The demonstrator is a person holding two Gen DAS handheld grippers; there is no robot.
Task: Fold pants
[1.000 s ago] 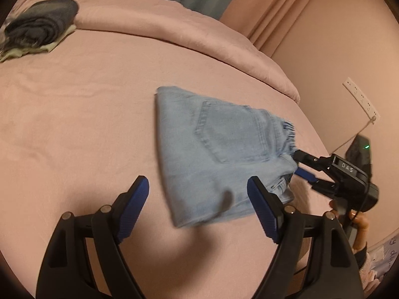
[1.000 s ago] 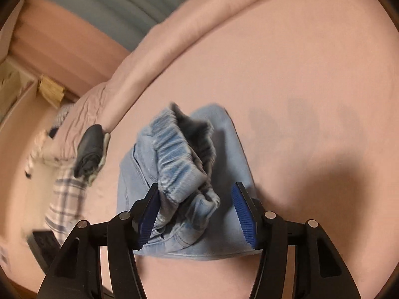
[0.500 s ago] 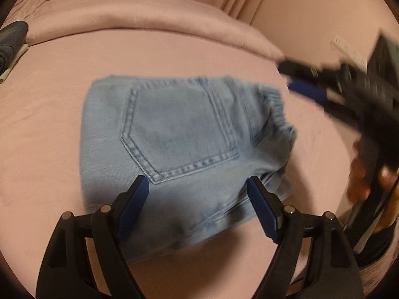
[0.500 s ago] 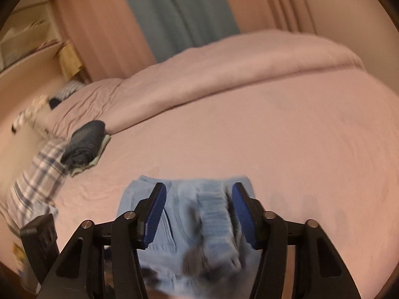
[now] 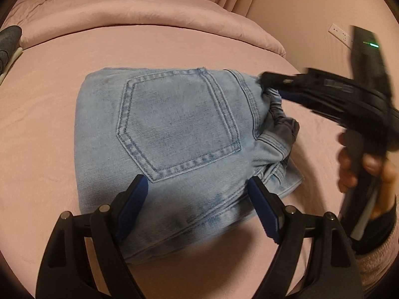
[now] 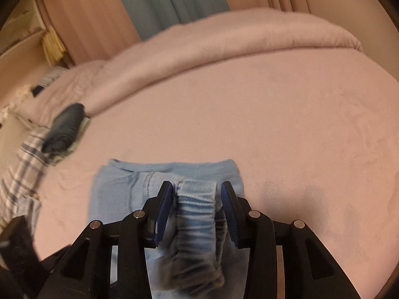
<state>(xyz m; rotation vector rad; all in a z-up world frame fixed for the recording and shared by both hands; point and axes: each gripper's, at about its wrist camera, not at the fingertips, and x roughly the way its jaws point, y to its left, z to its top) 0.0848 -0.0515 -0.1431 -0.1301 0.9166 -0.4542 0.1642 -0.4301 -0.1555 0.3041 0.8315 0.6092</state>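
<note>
Light blue denim pants (image 5: pixel 174 134) lie folded into a compact block on the pink bed, back pocket up. My left gripper (image 5: pixel 197 194) is open, its blue pads just over the near edge of the fold. My right gripper (image 6: pixel 197 194) straddles the elastic waistband (image 6: pixel 197 206) at the right end of the pants (image 6: pixel 129 186), its jaws partly open around the bunched band. It also shows in the left wrist view (image 5: pixel 276 89), blurred, at the waistband.
A rolled pink duvet (image 5: pixel 149 7) runs along the far side of the bed. A folded dark garment (image 6: pixel 64 127) and a plaid cloth (image 6: pixel 22 169) lie at the far left. A wall socket (image 5: pixel 340 33) is on the right wall.
Both grippers have come in over the pants. The right gripper swung from pointing along the bed to straddling the waistband, and its jaws have narrowed. The left gripper moved closer to the fold.
</note>
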